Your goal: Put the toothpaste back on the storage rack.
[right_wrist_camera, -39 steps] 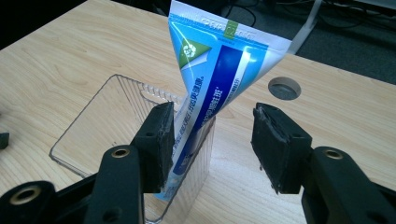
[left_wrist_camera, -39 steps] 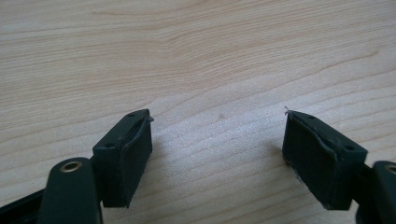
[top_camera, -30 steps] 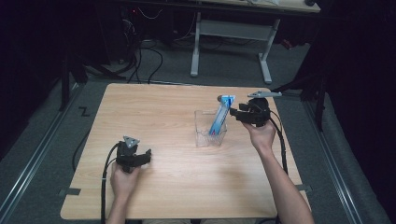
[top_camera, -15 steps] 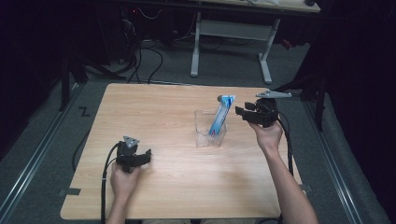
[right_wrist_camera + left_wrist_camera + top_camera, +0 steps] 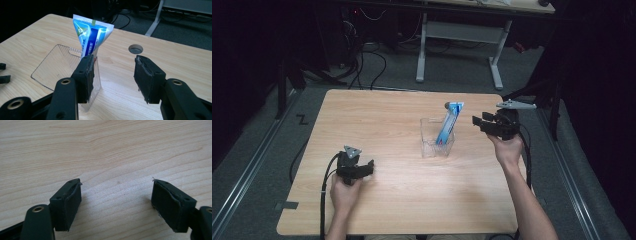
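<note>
A blue and white toothpaste tube (image 5: pixel 447 125) stands tilted in a clear plastic box (image 5: pixel 435 138) at the middle right of the wooden table (image 5: pixel 387 125). In the right gripper view the tube (image 5: pixel 91 40) leans out of the box (image 5: pixel 62 66) just beyond the left jaw. My right gripper (image 5: pixel 476 121) is held above the table to the right of the box, open, with nothing between its jaws (image 5: pixel 113 75). My left gripper (image 5: pixel 368 167) rests low at the front left of the table, open over bare wood (image 5: pixel 116 200).
A round cable hole (image 5: pixel 135 48) is cut in the tabletop beyond the right gripper. A desk frame (image 5: pixel 459 45) and cables (image 5: pixel 367 60) stand on the floor behind the table. The table's right edge (image 5: pixel 517 150) runs under my right hand.
My right gripper has drawn back to the right, away from the box, leaving the tube standing in it. The left gripper has stayed put.
</note>
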`<control>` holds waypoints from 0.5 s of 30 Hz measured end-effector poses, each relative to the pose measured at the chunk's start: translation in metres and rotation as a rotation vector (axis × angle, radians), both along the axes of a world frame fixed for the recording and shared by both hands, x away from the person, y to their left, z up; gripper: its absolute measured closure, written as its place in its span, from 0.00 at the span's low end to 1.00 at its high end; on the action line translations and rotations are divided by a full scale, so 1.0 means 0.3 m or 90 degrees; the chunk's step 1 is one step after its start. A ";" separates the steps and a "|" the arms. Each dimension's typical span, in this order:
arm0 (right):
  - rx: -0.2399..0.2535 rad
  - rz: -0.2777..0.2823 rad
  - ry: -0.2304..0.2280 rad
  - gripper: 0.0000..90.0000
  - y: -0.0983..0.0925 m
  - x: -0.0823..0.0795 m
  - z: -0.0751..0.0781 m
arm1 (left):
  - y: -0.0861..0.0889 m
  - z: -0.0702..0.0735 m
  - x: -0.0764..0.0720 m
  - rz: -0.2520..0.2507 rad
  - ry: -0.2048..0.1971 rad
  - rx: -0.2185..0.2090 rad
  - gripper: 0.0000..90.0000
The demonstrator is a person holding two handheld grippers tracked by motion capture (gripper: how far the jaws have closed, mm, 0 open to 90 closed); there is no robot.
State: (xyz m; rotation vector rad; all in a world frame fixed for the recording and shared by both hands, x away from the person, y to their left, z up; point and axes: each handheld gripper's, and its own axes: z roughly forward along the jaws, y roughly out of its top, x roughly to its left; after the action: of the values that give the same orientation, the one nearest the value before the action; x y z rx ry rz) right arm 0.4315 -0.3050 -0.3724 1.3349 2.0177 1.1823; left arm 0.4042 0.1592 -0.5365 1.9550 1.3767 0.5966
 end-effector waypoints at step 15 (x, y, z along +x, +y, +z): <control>-0.013 0.000 -0.017 0.56 -0.008 -0.034 0.017 | 0.000 0.000 0.000 0.000 0.000 0.000 0.27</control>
State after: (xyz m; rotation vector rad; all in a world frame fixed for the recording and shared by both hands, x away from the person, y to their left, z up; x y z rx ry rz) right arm 0.4215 -0.3075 -0.3673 1.3028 2.0064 1.1703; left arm 0.4042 0.1591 -0.5365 1.9547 1.3769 0.5965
